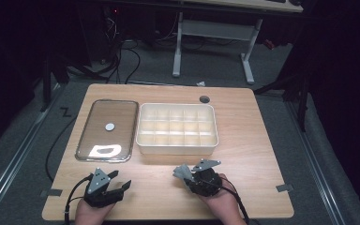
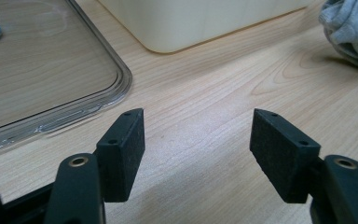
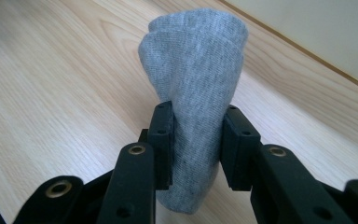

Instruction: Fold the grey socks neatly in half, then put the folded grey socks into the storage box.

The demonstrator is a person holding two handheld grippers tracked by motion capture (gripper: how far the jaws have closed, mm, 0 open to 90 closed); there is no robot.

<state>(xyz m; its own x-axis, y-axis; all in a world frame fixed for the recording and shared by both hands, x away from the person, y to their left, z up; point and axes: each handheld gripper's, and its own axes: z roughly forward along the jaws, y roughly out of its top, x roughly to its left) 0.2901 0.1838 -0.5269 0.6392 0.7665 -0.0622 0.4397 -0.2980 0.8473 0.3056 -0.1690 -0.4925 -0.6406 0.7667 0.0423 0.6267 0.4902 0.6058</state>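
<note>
A folded grey sock sticks up between the two black jaws of my right gripper, which is shut on it just above the wooden table. From above, that right gripper sits near the front edge with the grey sock poking out toward the left. The sock also appears at the top right of the left gripper view. My left gripper is open, with bare table between its jaws. In the high view the left gripper rests at the front left.
A cream divided storage box with several compartments stands mid-table. To its left lies a clear lid with a white round sticker. A dark grommet hole is at the table's far edge. Another desk stands behind.
</note>
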